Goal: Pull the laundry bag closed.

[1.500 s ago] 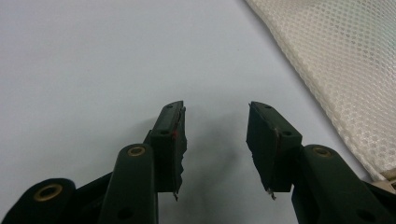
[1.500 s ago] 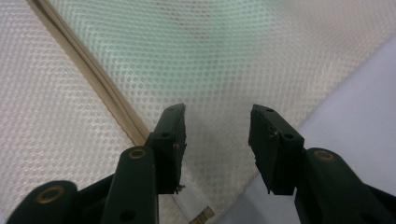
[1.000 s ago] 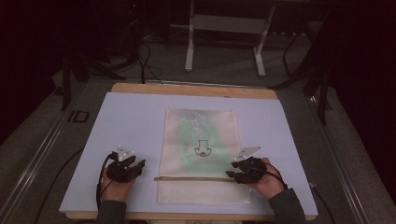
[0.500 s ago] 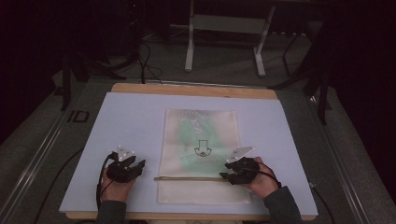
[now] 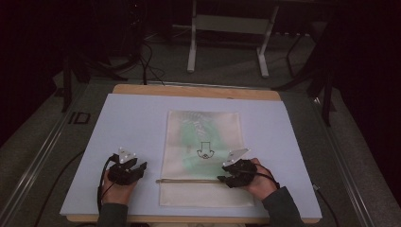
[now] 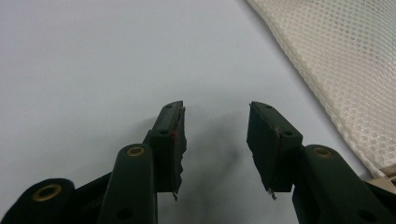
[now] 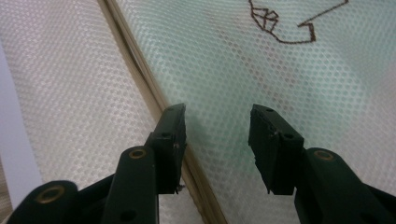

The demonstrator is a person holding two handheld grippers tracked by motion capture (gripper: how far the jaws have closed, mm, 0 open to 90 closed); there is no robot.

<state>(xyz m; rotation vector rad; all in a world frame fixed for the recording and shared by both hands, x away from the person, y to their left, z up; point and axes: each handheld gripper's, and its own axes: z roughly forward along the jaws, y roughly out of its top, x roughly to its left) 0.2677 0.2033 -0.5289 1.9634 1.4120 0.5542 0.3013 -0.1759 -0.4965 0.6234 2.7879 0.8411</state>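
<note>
A white mesh bag (image 5: 204, 156) lies flat in the middle of the pale blue mat (image 5: 132, 123), with something green inside and a dark line drawing (image 5: 205, 152) on it. A tan zipper strip (image 5: 189, 180) crosses its near part. My right gripper (image 5: 226, 179) rests on the bag at the zipper's right end, open, its jaws over the mesh (image 7: 289, 70) beside the zipper (image 7: 140, 70). My left gripper (image 5: 139, 166) sits open on the mat left of the bag, with the bag's edge (image 6: 341, 60) to its right.
The mat lies on a wooden table (image 5: 194, 91). Beyond the far edge stands a white metal frame (image 5: 227, 28) on a dark floor, with cables (image 5: 151, 61) trailing at the far left. A small "ID" label (image 5: 78, 117) sits off the mat's left side.
My right gripper has slid a little to the left along the zipper, onto the bag. The left gripper has stayed where it was.
</note>
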